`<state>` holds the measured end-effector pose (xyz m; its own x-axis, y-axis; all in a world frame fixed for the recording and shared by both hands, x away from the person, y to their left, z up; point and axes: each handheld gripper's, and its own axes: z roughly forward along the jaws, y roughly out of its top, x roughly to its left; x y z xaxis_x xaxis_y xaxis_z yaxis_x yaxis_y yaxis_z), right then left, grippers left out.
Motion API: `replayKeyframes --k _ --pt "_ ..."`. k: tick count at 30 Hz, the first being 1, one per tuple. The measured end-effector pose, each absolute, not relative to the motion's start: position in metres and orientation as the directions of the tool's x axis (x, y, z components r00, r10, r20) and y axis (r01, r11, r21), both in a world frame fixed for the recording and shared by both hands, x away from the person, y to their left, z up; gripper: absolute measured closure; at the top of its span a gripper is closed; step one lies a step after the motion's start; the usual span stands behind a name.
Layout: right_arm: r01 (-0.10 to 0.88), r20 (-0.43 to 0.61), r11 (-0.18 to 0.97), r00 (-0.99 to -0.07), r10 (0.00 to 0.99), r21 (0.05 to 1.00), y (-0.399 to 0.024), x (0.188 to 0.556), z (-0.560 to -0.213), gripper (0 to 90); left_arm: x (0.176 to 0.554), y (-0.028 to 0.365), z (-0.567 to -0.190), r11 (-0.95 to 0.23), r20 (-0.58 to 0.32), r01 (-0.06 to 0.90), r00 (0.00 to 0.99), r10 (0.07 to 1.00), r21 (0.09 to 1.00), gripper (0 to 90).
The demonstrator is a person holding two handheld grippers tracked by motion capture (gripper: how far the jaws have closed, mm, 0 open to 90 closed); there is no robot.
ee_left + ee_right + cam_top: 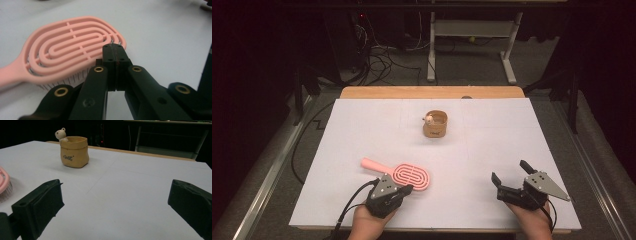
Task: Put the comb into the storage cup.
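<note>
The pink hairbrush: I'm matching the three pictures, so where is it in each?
High view: pink hairbrush lower left of centre, by the left gripper.
Left gripper view: upper left, behind the shut jaws.
Right gripper view: left edge.
Shared landmark: white table.

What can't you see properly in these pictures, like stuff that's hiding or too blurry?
- Pink hairbrush: handle cut off by the left gripper view's left edge; the shut left gripper covers part of its near rim.
- Yellow pot: printed word too small to read in the right gripper view.
- Little bear: too small in the high view; the pot's rim hides its body.
</note>
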<state>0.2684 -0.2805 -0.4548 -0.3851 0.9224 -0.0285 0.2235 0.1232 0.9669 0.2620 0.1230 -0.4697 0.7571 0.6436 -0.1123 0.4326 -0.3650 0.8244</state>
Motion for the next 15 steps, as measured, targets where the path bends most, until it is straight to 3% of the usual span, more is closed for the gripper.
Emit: replayKeyframes --k 15 --pt "0.227 -0.016 0.110 -0.381 0.925 0.968 -0.284 0.269 -0.455 0.1 0.298 0.098 -0.460 -0.336 -0.098 0.457 0.698 0.709 0.824 88.7"
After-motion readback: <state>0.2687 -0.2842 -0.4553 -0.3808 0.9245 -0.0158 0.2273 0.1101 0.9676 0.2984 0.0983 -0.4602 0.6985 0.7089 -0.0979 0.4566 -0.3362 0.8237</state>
